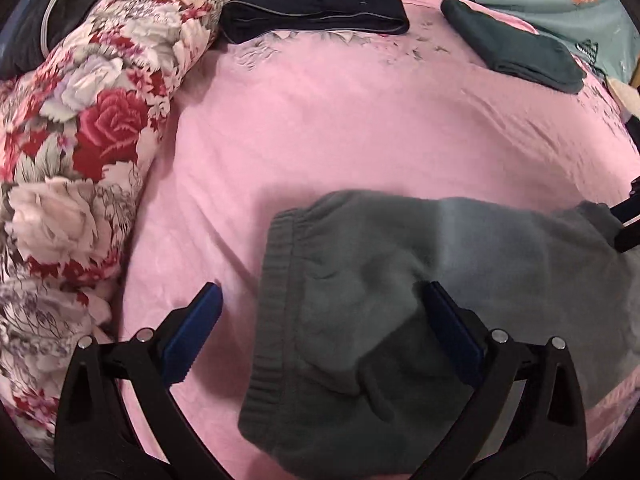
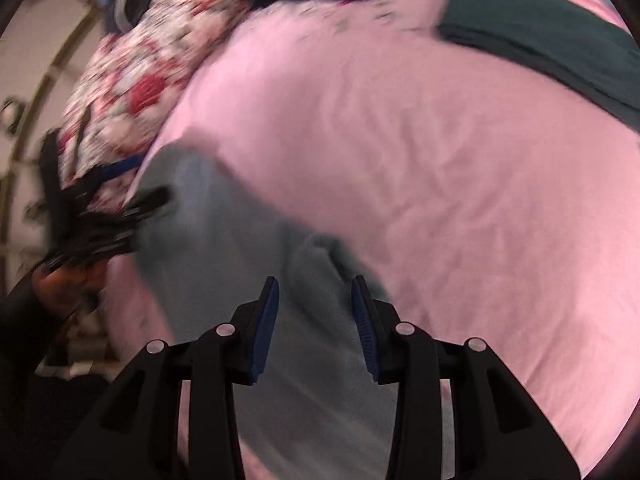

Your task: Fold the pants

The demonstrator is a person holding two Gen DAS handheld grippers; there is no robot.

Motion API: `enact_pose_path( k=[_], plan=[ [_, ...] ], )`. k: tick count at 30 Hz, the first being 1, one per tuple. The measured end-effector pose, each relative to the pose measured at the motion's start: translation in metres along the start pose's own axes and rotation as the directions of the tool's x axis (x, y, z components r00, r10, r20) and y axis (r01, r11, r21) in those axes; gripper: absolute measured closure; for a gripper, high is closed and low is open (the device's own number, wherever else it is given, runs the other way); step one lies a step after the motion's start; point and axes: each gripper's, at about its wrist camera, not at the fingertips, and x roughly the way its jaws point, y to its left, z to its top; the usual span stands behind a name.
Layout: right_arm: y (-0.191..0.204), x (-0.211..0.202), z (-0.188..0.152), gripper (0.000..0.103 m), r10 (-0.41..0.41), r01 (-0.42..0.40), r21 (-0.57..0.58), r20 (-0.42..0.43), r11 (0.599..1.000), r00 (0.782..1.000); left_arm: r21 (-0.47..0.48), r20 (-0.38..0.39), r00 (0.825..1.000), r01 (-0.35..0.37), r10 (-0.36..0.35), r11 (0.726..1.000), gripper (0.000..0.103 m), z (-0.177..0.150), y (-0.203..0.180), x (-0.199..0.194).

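— What do we carry in each hand?

— We hold two alike: the left gripper [image 1: 320, 312] and the right gripper [image 2: 315, 300] are matte black plastic, each with two wedge-shaped arms bearing triangular cut-outs.

— And the fingers [image 2: 267, 320]?

— We see blue pads on their inner faces, ribbed like fine teeth along the edge. Round silver pins [image 1: 499, 335] sit at the pivots, two on each side.

— What do we wear?

— A dark sleeve [image 2: 24, 320], seen at the edge of the right wrist view, though blurred.
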Motion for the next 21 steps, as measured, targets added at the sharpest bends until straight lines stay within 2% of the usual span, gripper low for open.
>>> enact_pose_path(
  k=[1,3,4,6,8,10,11,13,14,17,18,21],
  plan=[
    [-0.001,0.003,0.003,0.065,0.005,-0.005,-0.02,-0.033,1.0,0.999,-0.008,-0.005,1.0,0.0,-0.001,1.0,0.002,0.001,0.0,0.001],
    [-0.007,0.009,0.011,0.065,-0.058,0.052,-0.068,-0.082,0.996,0.995,-0.018,-0.017,1.0,-0.005,0.005,1.0,0.002,0.002,0.0,0.0],
    [-0.01,0.011,0.012,0.065,-0.042,0.036,-0.07,-0.099,0.997,0.994,-0.02,-0.02,1.0,-0.01,0.009,1.0,0.002,0.001,0.0,0.0],
    [-0.013,0.012,0.016,0.065,0.075,-0.084,-0.062,-0.141,0.995,0.987,-0.018,-0.026,1.0,-0.015,0.015,1.0,0.002,0.002,0.0,0.001],
    [-0.009,0.013,0.014,0.065,0.201,-0.218,-0.076,-0.186,0.973,0.962,-0.026,-0.035,0.999,-0.021,0.02,0.999,0.002,0.003,0.0,0.002],
    [-0.006,0.018,0.012,0.065,0.265,-0.291,-0.087,-0.228,0.953,0.937,-0.035,-0.044,0.999,-0.029,0.027,0.999,0.002,0.008,0.001,0.006],
    [-0.007,0.021,0.011,0.064,0.269,-0.296,-0.086,-0.238,0.951,0.933,-0.036,-0.047,0.998,-0.033,0.032,0.999,0.002,0.008,0.001,0.006],
    [-0.019,0.026,0.012,0.061,0.265,-0.281,-0.047,-0.216,0.959,0.94,-0.037,-0.053,0.998,-0.042,0.04,0.998,0.002,0.008,0.0,0.006],
    [-0.023,0.028,0.014,0.06,0.289,-0.298,-0.019,-0.196,0.954,0.937,-0.037,-0.055,0.998,-0.045,0.043,0.998,0.002,0.009,0.0,0.007],
    [-0.031,0.039,0.012,0.056,0.435,-0.428,0.077,-0.135,0.9,0.89,-0.038,-0.065,0.997,-0.05,0.048,0.998,0.002,0.01,0.001,0.007],
    [-0.03,0.044,0.013,0.056,0.456,-0.448,0.09,-0.118,0.889,0.882,-0.04,-0.068,0.996,-0.053,0.05,0.998,0.002,0.01,0.001,0.007],
    [-0.038,0.036,0.018,0.056,0.456,-0.455,0.096,0.013,0.885,0.89,-0.04,-0.071,0.996,-0.054,0.051,0.998,0.002,0.01,0.0,0.008]
  ],
)
